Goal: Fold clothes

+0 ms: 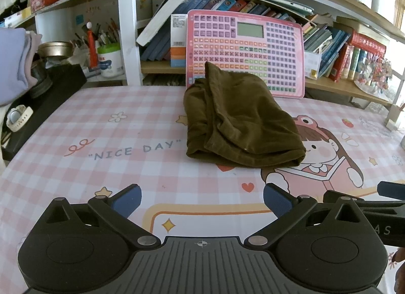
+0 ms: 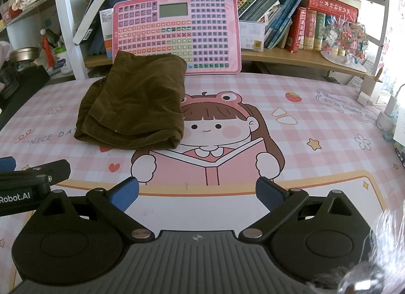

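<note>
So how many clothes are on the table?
1: a folded olive-brown corduroy garment lies on the pink checked table mat, in front of the pink keyboard toy. Purple fabric at the left edge may be more clothes.

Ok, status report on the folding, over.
Left claw open, empty. Right claw open, empty. Olive-brown corduroy garment folded on pink checked table mat. Nothing in the way.

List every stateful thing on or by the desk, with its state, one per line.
left gripper: open, empty, above the mat
right gripper: open, empty, above the mat
brown garment: folded into a bundle, lying on the mat, untouched
pink learning tablet: propped upright against the books, screen blank
white book: leaning tilted on the shelf
wristwatch: lying unworn at the left edge
</note>
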Tool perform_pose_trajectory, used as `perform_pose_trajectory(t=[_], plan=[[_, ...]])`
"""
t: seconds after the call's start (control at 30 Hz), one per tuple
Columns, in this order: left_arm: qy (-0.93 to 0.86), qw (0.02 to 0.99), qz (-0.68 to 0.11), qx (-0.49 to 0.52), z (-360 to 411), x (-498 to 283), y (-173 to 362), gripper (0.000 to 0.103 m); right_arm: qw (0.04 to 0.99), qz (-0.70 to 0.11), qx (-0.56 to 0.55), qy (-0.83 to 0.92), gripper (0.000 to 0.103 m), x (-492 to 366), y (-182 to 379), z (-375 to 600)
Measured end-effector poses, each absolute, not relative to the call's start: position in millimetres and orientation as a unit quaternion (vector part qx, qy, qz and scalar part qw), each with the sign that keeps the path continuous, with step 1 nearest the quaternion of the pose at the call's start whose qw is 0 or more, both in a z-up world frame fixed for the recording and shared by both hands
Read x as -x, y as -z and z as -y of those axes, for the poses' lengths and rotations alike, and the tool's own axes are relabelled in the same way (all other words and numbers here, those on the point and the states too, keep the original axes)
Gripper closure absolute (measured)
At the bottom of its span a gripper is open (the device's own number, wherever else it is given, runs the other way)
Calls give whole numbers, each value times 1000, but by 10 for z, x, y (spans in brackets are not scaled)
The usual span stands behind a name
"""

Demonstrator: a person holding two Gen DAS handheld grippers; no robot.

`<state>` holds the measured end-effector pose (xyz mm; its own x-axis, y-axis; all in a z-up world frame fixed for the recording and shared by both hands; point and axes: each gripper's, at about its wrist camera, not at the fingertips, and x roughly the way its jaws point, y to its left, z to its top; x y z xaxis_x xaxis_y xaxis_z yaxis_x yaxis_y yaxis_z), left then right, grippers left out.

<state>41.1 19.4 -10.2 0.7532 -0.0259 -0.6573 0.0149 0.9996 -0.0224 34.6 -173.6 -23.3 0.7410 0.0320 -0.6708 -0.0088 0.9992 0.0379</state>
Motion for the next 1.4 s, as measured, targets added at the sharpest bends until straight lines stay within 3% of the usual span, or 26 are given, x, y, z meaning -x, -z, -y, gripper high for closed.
perform_pose_trajectory(t=[1.4], plan=[[12,933,-360,14,-182,-461,146,0,928,-373,-18,-11,3,-428,282,1773]])
